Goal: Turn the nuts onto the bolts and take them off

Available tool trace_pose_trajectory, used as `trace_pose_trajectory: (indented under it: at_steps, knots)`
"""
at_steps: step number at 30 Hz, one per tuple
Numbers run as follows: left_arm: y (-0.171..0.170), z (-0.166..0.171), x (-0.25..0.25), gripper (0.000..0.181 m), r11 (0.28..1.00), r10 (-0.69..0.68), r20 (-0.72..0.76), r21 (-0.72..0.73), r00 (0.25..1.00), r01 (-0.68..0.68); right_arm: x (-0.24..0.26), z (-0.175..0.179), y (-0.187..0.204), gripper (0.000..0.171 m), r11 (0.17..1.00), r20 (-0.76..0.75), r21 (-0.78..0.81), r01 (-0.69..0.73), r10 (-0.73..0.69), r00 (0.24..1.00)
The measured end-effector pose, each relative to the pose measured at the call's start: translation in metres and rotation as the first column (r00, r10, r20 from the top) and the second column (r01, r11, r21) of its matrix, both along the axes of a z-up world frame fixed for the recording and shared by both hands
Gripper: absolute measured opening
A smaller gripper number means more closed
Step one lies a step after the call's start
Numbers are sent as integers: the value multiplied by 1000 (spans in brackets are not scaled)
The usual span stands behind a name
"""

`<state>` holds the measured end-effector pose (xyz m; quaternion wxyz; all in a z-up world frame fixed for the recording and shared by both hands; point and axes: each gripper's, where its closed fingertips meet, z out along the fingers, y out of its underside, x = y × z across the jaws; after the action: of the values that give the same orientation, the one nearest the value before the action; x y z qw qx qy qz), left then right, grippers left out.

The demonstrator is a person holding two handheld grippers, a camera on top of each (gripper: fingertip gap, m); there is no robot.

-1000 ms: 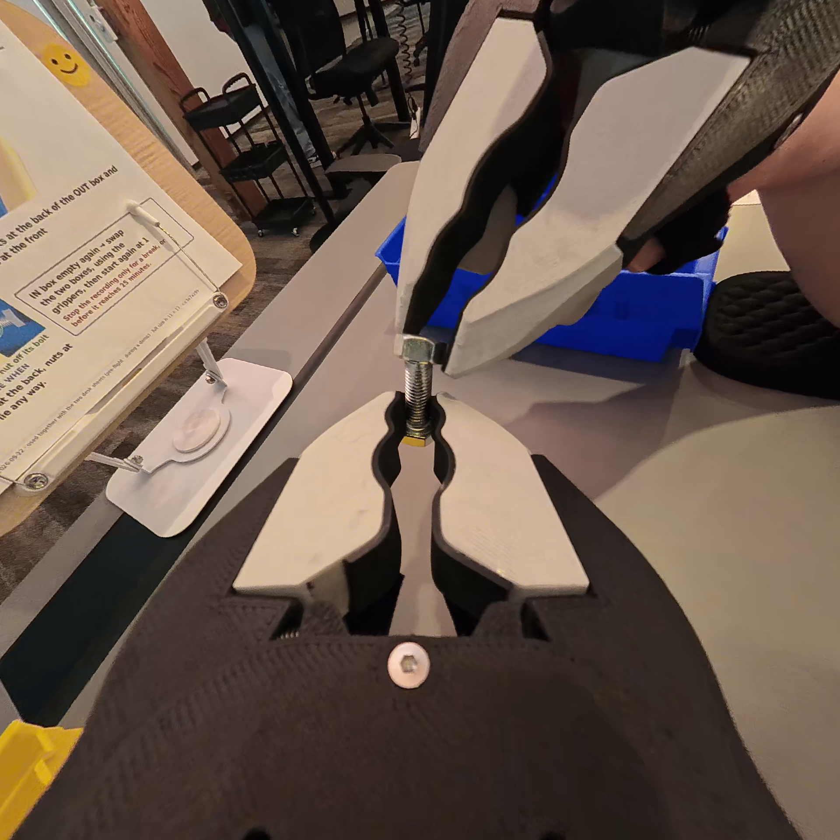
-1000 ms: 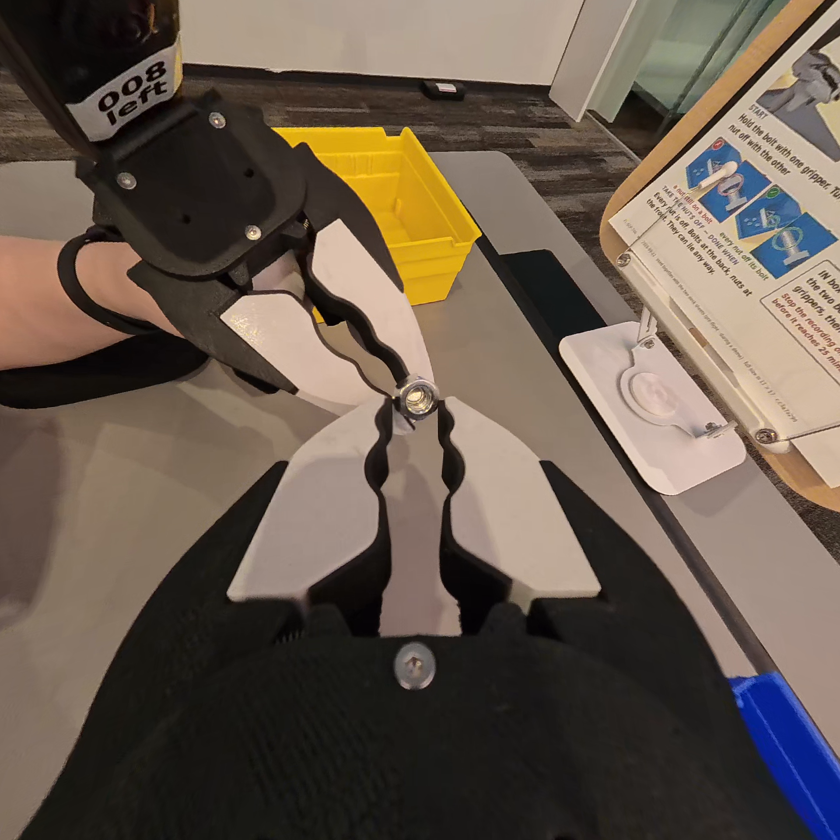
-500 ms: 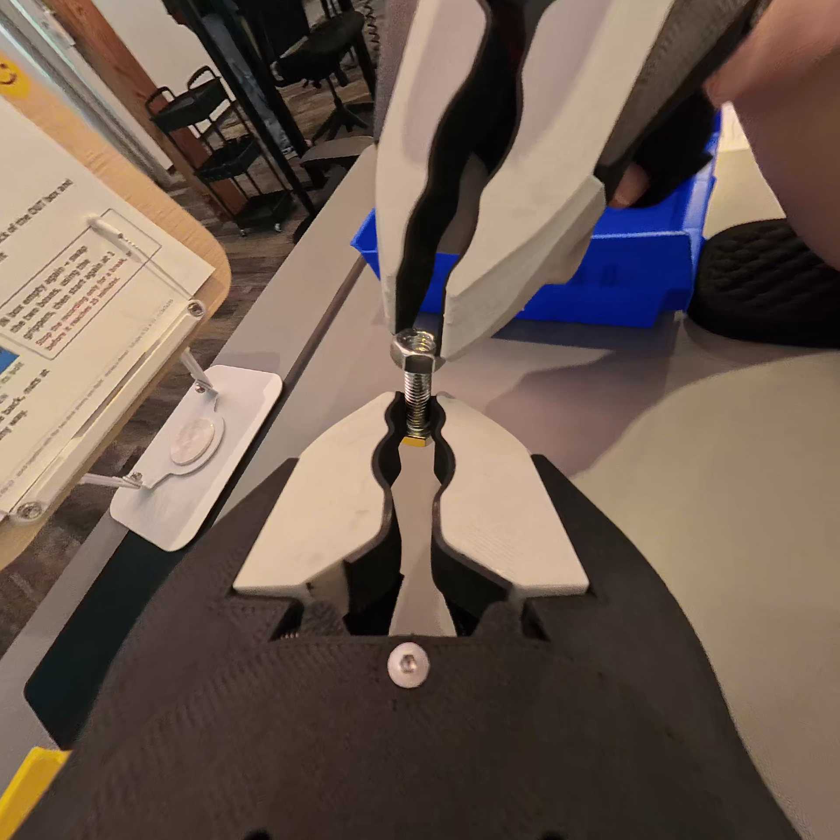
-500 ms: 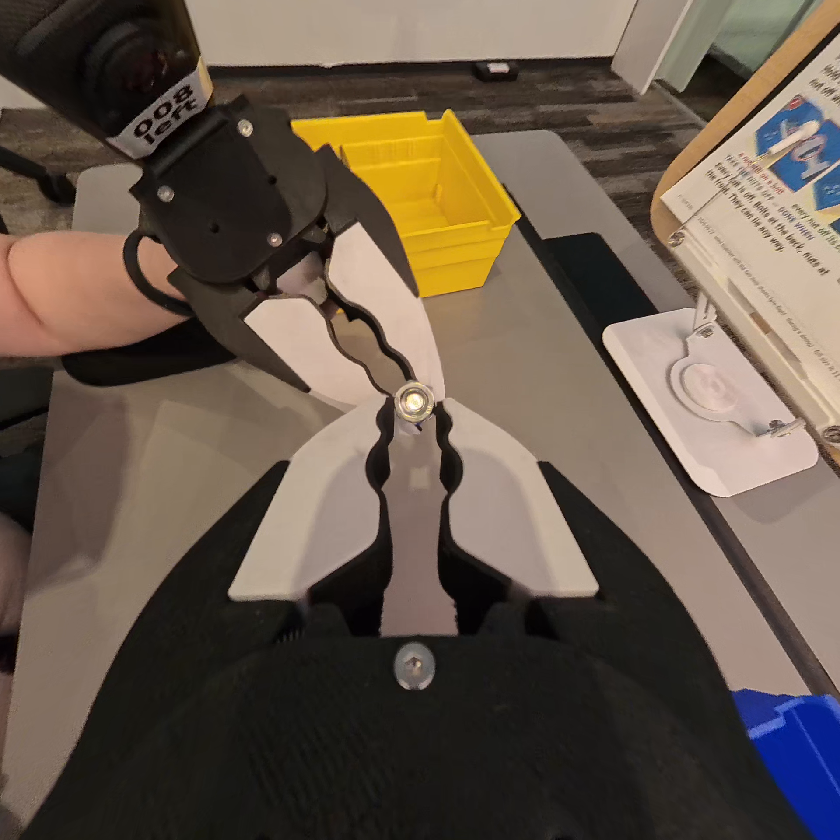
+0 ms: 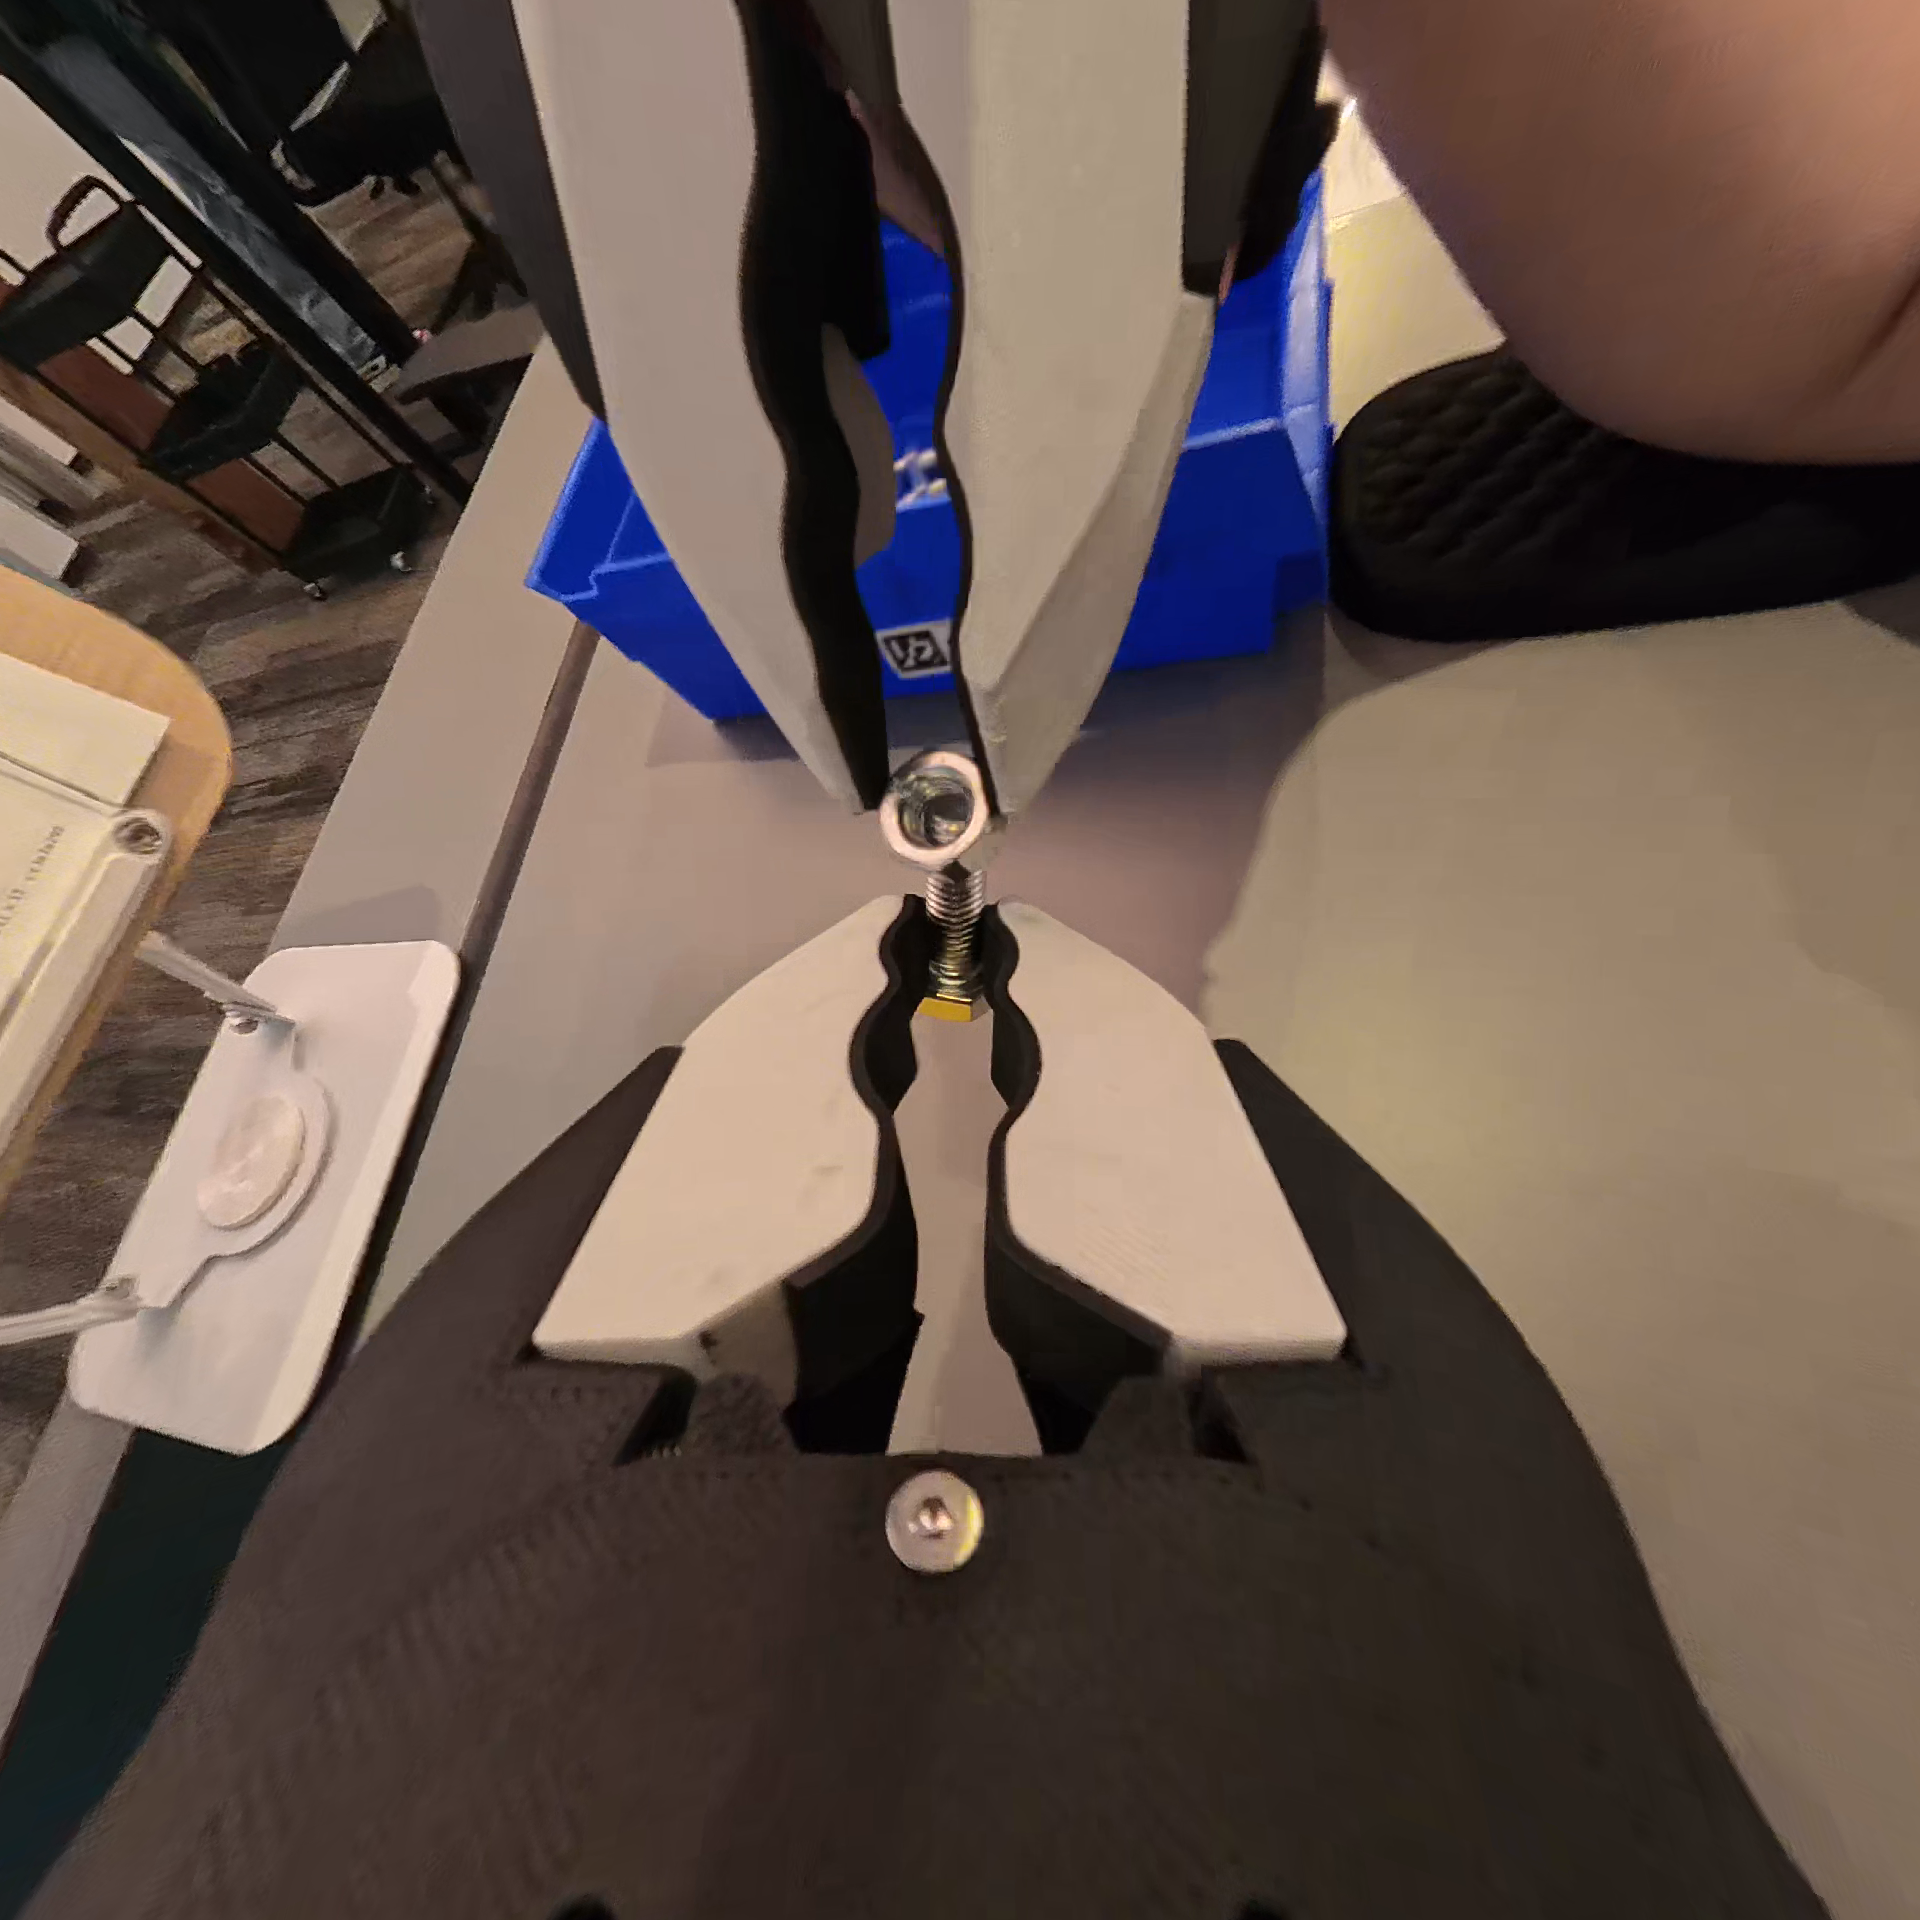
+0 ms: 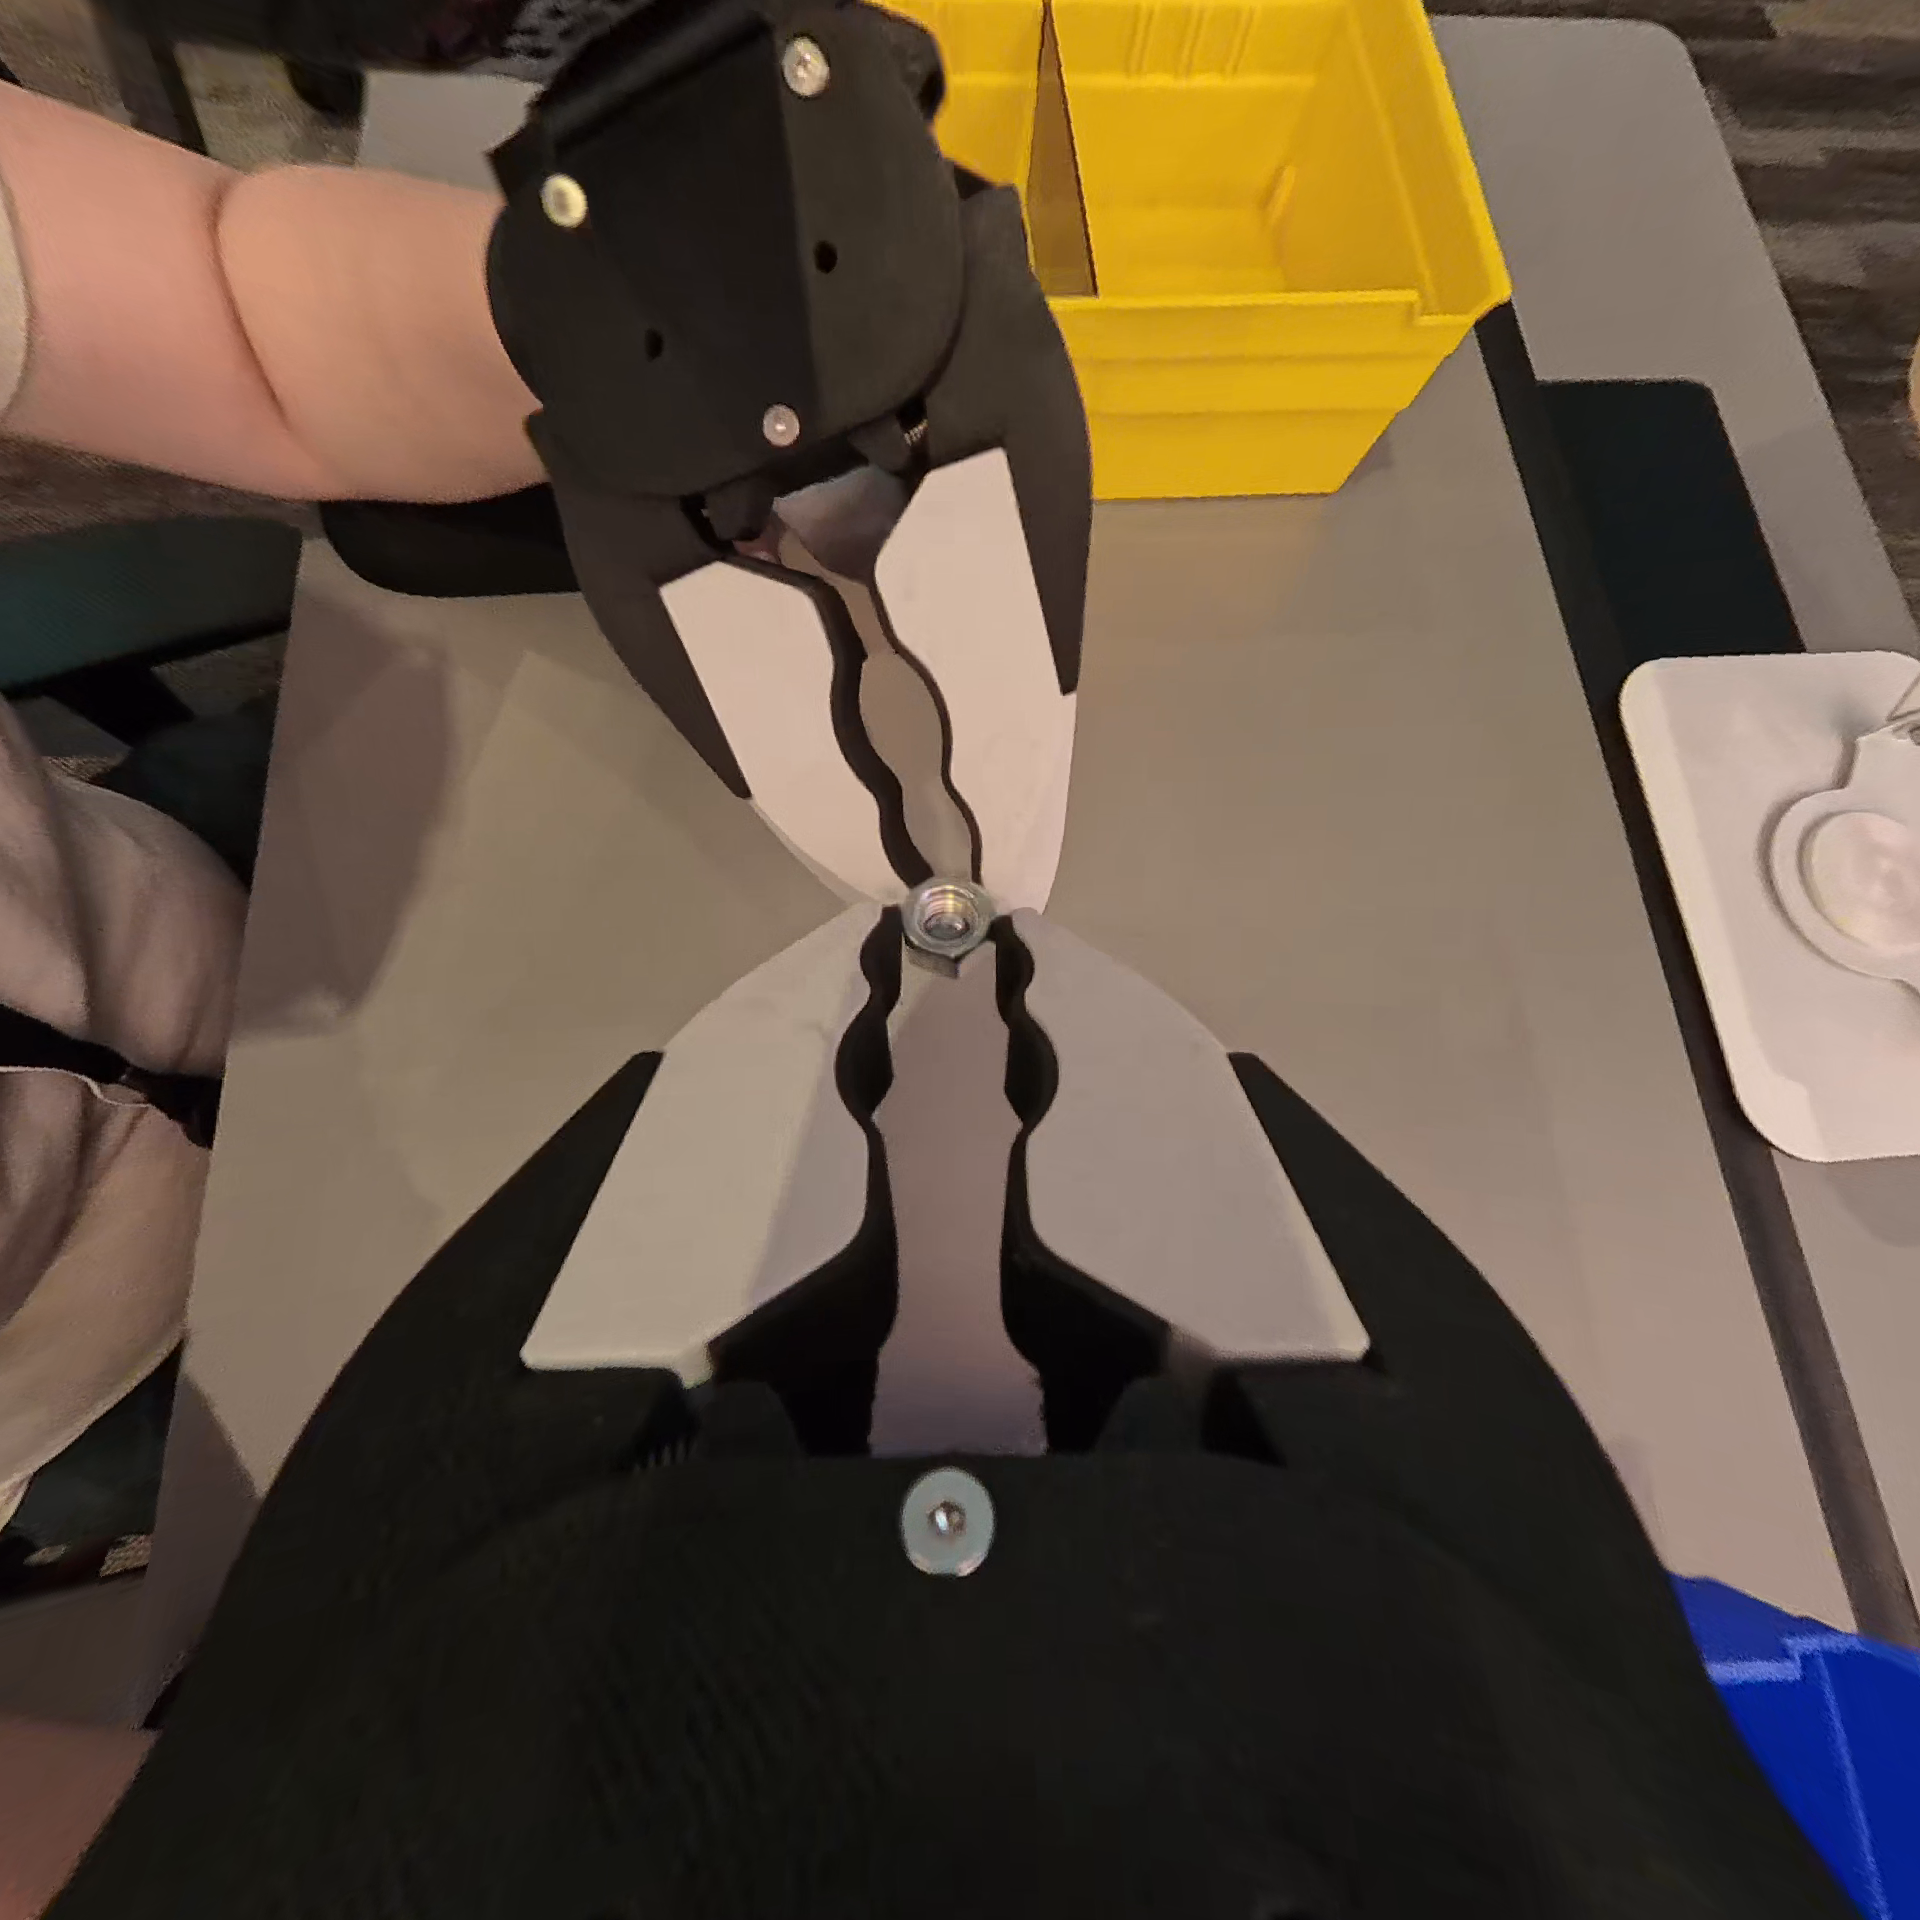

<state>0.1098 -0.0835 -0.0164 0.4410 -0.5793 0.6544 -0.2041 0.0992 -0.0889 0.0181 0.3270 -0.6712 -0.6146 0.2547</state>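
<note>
Since 1 second ago your right tongs have rolled over, so the nut they pinch now faces the left wrist camera. Your left tongs are clamped on the bolt, held above the surface. Keep both axes in line and turn gently. Open room lies all around; the blue bin and yellow bin sit well apart.

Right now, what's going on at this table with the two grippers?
A person is working a nut and bolt with two handheld grippers. The left gripper clamps the bolt by its lower end, threads pointing away. The right gripper pinches the nut at the bolt's tip; whether it is still threaded on is unclear. A blue bin and a yellow bin sit on the table.
</note>
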Motion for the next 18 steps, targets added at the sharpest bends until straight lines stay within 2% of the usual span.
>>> trace_pose_trajectory:
  at_steps: [3,7,10,13,16,18]
  knots:
    - [-7,11,2,9,996,-31,78,-80,996,37,-2,11,-4,18,999,-53,34,-33,35,998]
    - [-11,26,2,10,991,-45,169,-116,985,65,-5,29,-7,18,997,-129,70,-37,46,991]
    - [-12,44,1,9,985,-33,278,-154,960,78,-9,53,-5,18,996,-269,92,-21,45,962]
    - [-13,62,-1,10,953,-3,402,-277,916,124,-11,78,0,18,999,-444,44,7,13,896]
    - [-11,72,-3,9,904,34,476,-390,879,176,-12,77,3,18,1000,-454,3,9,-6,891]
    - [-6,71,-6,10,899,63,472,-410,880,155,-12,74,7,18,999,-444,11,37,-28,895]
